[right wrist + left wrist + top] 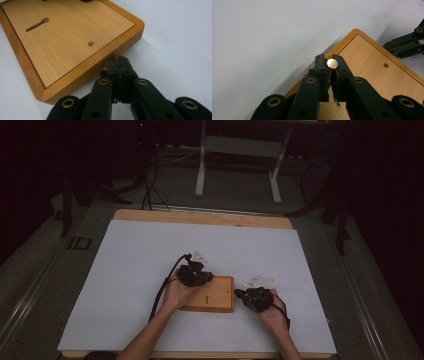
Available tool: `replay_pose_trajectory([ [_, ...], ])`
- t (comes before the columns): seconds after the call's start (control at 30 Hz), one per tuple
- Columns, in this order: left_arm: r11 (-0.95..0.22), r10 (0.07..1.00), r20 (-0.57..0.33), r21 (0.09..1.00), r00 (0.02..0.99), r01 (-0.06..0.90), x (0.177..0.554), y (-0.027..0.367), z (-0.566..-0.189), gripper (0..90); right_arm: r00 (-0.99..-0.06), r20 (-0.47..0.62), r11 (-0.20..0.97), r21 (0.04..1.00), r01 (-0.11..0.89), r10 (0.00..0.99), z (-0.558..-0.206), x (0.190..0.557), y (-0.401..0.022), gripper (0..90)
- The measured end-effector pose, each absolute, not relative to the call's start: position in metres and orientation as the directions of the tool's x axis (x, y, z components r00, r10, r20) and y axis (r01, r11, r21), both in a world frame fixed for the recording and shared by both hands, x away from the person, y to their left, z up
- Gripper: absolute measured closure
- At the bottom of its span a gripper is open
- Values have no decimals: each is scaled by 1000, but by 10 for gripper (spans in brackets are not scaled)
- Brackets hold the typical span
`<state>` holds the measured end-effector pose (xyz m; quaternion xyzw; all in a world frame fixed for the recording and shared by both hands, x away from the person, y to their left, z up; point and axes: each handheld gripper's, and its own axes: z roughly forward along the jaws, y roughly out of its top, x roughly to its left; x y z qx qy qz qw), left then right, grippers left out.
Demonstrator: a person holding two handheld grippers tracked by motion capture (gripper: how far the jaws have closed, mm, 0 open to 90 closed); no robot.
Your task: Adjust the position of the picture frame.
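Observation:
A flat wooden board (215, 295) lies on the white mat near the front of the table. It has a raised rim, a keyhole slot (37, 24) and a small brass stud (91, 43). My left gripper (201, 276) hovers over the board's left end. In the left gripper view, my left gripper (332, 65) is shut on a small round silver disc (332, 63), pinched at the jaw tips above the board's corner (354, 33). My right gripper (241, 294) sits just off the board's right edge. Its jaws (118, 65) are pressed together, tips close to the rim, with nothing clearly between them.
The white mat (150, 270) covers most of a wooden tabletop, with open surface to the left, right and far side of the board. Beyond the table, in a dark room, stand a white desk frame (240, 160) and floor cables (150, 190).

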<state>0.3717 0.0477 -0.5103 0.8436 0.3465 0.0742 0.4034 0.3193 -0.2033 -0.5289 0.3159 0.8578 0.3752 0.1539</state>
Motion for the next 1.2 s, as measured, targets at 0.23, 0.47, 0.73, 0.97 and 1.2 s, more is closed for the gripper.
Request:
replay_pose_trajectory([
  [0.23,-451,646,-138,725,751,521,373,46,-513,842,-746,-39,520,741,425,665,-529,320,-204,876],
  [0.47,-448,657,-137,721,741,529,375,46,-517,842,-741,-45,518,743,424,670,-528,320,-207,872],
  [0.73,-422,663,-146,738,734,527,373,47,-519,825,-740,-45,515,746,422,671,-528,320,-207,870],
  [0.97,-409,663,-152,747,733,524,369,48,-521,661,-738,-44,511,749,422,674,-527,320,-208,860],
  [1.2,-417,667,-127,753,734,509,364,51,-519,579,-736,-48,510,751,419,675,-526,320,-208,840],
])
